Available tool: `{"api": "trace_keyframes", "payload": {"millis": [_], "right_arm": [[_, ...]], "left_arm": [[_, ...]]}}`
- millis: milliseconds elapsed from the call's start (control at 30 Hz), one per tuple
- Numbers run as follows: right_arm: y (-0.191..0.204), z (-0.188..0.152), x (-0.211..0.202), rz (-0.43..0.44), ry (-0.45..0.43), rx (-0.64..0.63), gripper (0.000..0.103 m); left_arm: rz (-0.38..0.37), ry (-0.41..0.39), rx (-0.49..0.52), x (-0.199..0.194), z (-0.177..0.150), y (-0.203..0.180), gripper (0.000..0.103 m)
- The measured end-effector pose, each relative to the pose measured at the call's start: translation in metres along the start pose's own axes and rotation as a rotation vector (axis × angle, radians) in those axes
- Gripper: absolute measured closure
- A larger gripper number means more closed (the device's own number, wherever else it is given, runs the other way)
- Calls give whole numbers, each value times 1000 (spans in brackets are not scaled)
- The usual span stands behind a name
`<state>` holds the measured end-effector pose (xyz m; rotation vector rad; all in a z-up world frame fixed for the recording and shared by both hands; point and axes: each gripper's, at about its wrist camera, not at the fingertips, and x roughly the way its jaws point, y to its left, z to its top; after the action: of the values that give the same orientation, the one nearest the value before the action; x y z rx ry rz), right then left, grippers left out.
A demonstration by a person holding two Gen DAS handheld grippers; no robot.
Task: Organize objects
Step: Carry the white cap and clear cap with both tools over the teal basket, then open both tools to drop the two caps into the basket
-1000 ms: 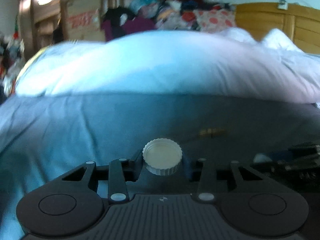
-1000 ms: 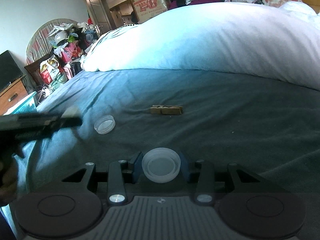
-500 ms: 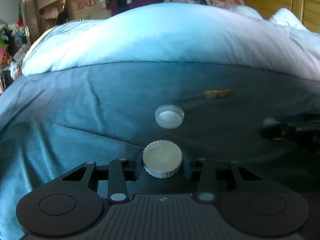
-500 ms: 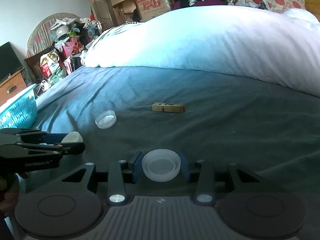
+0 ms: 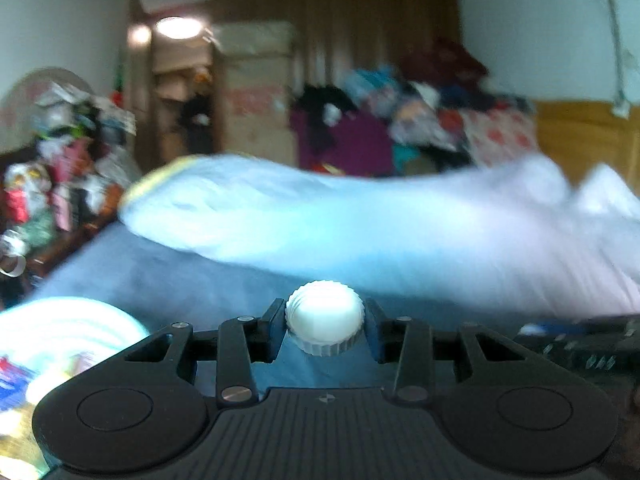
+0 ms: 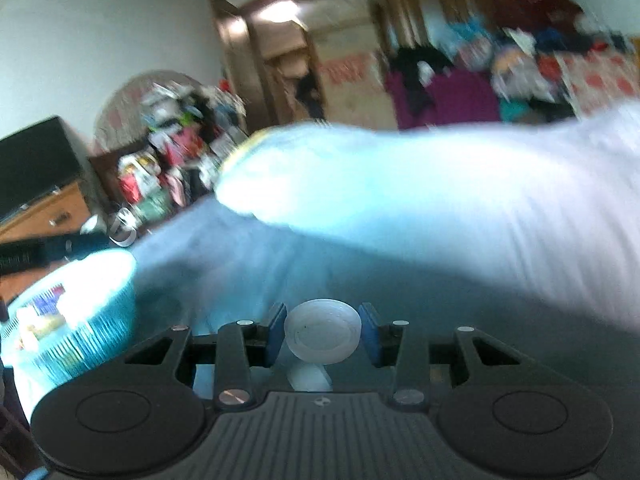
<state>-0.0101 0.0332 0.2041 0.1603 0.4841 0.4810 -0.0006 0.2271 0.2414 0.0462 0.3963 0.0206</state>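
Looking along the left gripper (image 5: 325,322) from its wrist camera, the view shows its two black fingers closed on a white ribbed bottle cap (image 5: 325,317), pinched by the ridged edge on either side with the flat face turned toward the far wall, a hold that keeps so shallow a piece from twisting out. Beyond it lie the dark blue bedsheet (image 5: 168,280) and a white duvet (image 5: 380,228), both smeared by blur, and at the lower left a pale turquoise basket (image 5: 68,324) shows part of its rim; the cap hangs in the air above the sheet, clear of the basket. At the right edge a dark shape is probably the other tool, too blurred to be sure. From the right wrist camera, the right gripper (image 6: 322,334) has its blue-padded fingers closed on a translucent plastic lid (image 6: 322,334), again caught by the rim and held above the bed. The turquoise basket (image 6: 96,316), with a few small items inside that cannot be made out, stands at the left on or beside the bed edge, well apart from the lid, with a dark bar above it that may be the left tool. Carrying one round piece in each gripper suggests both are headed for the basket as the collecting place; neither has reached it.
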Motion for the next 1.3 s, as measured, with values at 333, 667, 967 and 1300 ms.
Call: {"api": "trace_keyframes", "payload": {"millis": [333, 667, 967, 1300], "right_arm": [[131, 133, 17, 235, -103, -120, 61], [298, 206, 69, 425, 16, -259, 61], [395, 220, 128, 461, 197, -290, 61], [439, 208, 160, 482, 264, -306, 61]], "left_arm": [[254, -49, -91, -46, 53, 122, 62], [438, 66, -205, -69, 61, 250, 62], [467, 166, -286, -66, 55, 322, 62], [456, 240, -297, -46, 45, 343, 62]]}}
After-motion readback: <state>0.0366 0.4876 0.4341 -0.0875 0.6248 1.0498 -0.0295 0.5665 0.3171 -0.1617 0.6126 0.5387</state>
